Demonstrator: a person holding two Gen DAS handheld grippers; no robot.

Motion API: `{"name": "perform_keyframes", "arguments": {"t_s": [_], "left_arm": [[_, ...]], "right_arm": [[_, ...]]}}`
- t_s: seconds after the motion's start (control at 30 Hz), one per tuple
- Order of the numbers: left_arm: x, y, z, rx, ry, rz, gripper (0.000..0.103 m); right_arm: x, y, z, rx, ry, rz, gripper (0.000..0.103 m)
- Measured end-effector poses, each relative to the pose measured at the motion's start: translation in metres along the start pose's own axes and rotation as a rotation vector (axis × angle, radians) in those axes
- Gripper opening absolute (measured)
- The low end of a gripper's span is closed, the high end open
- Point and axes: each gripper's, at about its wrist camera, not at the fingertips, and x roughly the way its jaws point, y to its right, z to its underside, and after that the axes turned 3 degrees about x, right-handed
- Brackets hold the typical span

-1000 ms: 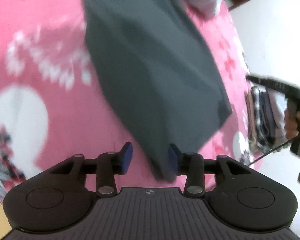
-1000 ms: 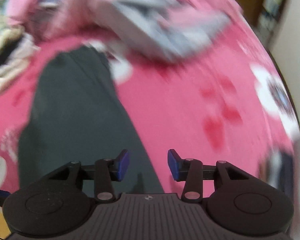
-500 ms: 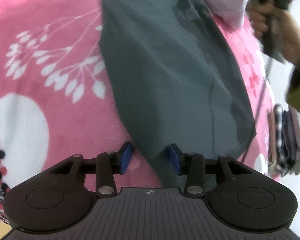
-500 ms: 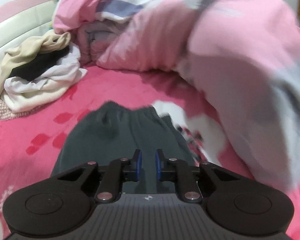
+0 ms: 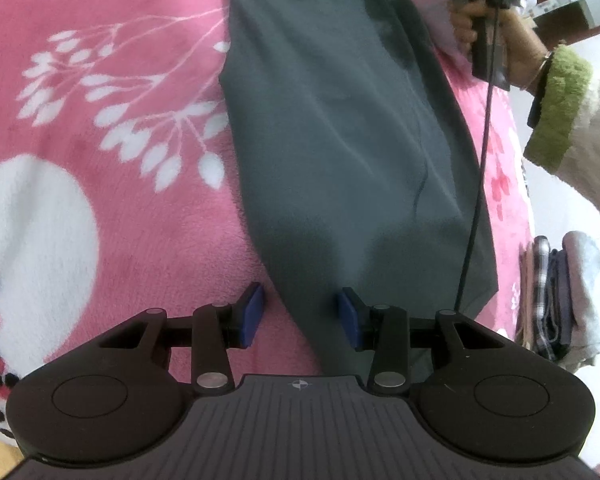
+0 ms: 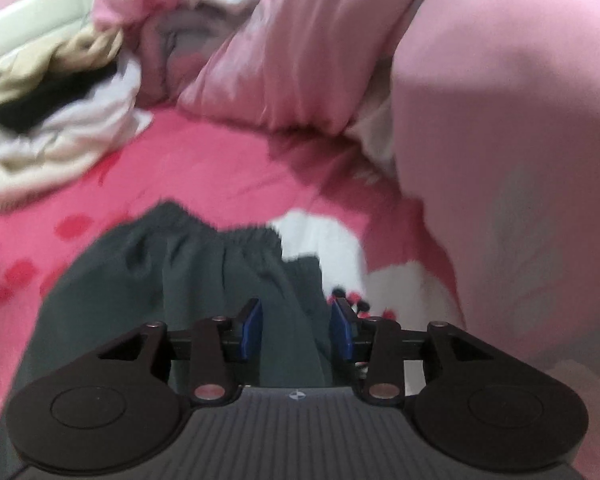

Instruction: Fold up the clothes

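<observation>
Across the pink flowered bed cover (image 5: 100, 208) I see the dark grey trousers (image 5: 340, 128) laid out flat. My left tool (image 5: 300, 318) sits over the hem end, pads apart, cloth edge between them. My right tool (image 6: 296, 328) is at the gathered waistband (image 6: 220, 236), pads apart around a fold. A pile of clothes (image 6: 52, 120) lies beyond, a folded stack (image 5: 560, 300) beside the bed.

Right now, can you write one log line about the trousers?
step: fold clothes | trousers: flat on pink blanket | left gripper: open at leg end | right gripper: open over waistband
</observation>
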Motion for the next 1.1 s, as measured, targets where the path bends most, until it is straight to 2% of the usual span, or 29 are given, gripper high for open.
{"name": "perform_keyframes", "arguments": {"t_s": [0.07, 0.13, 0.17, 0.2, 0.47, 0.6, 0.67, 0.83, 0.93, 1.0, 1.1], "left_arm": [[-0.001, 0.0, 0.0, 0.0, -0.003, 0.0, 0.041], [-0.002, -0.001, 0.0, 0.0, -0.005, -0.001, 0.041], [-0.003, -0.001, 0.001, -0.002, -0.006, 0.0, 0.041], [-0.003, -0.002, 0.001, -0.006, -0.006, 0.002, 0.041], [-0.005, -0.012, -0.003, -0.035, -0.02, 0.019, 0.041], [-0.007, -0.015, -0.005, -0.034, -0.024, 0.023, 0.041], [-0.006, -0.014, -0.005, -0.043, -0.022, 0.025, 0.041], [-0.007, -0.017, -0.005, -0.052, -0.018, 0.027, 0.041], [-0.008, -0.019, -0.005, -0.061, -0.015, 0.034, 0.041], [-0.008, -0.021, -0.004, -0.069, -0.013, 0.04, 0.041], [-0.007, -0.023, -0.005, -0.082, -0.011, 0.049, 0.041]], "right_arm": [[-0.001, 0.002, 0.001, -0.006, 0.003, 0.002, 0.036], [-0.002, 0.005, 0.002, -0.013, 0.006, 0.003, 0.01], [-0.003, 0.006, 0.003, -0.016, 0.007, 0.004, 0.009], [-0.003, 0.007, 0.004, -0.019, 0.009, 0.005, 0.002], [-0.006, 0.016, 0.009, -0.042, 0.014, 0.012, 0.001], [0.024, 0.019, 0.015, -0.028, -0.081, 0.029, 0.004], [0.031, 0.016, 0.017, -0.036, -0.099, 0.043, 0.006], [-0.004, 0.023, 0.013, 0.059, 0.013, 0.059, 0.015], [-0.024, 0.028, 0.01, 0.117, 0.068, 0.033, 0.015], [-0.015, 0.027, 0.009, 0.128, 0.038, -0.016, 0.015], [0.028, 0.025, 0.015, 0.166, -0.109, -0.087, 0.016]]}}
